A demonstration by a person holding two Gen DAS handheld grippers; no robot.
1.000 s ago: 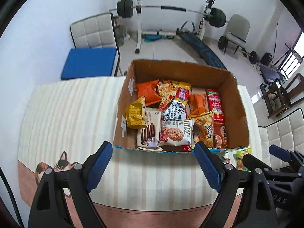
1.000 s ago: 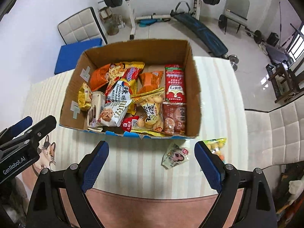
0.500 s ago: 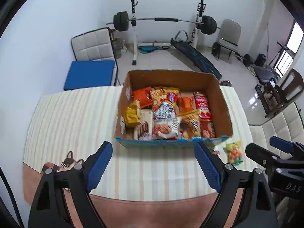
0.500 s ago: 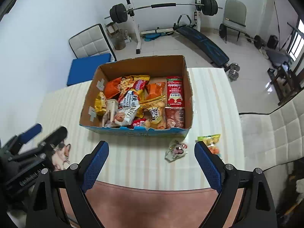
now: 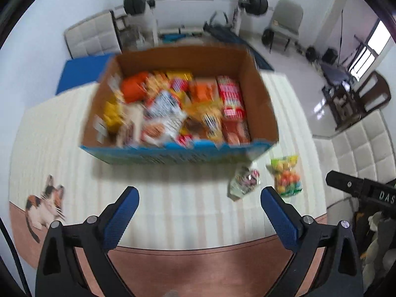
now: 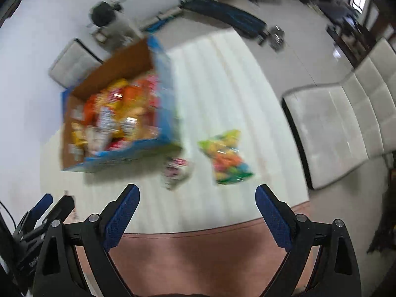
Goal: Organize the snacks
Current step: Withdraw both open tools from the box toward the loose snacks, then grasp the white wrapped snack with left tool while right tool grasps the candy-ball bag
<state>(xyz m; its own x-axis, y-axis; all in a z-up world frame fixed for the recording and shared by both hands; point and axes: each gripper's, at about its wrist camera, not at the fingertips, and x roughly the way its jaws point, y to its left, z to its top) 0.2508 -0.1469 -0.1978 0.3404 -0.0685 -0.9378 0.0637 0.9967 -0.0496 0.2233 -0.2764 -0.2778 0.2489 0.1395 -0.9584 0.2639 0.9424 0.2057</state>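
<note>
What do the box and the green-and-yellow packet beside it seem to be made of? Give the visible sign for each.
Box: apparently cardboard, matte brown inside, printed blue outside.
Green-and-yellow packet: probably thin glossy plastic film, with coloured sweets showing through; blur leaves this uncertain.

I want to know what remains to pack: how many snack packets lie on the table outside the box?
2: a small pale packet near the cardboard box corner, and a green candy bag right of it. The box may hide others.
</note>
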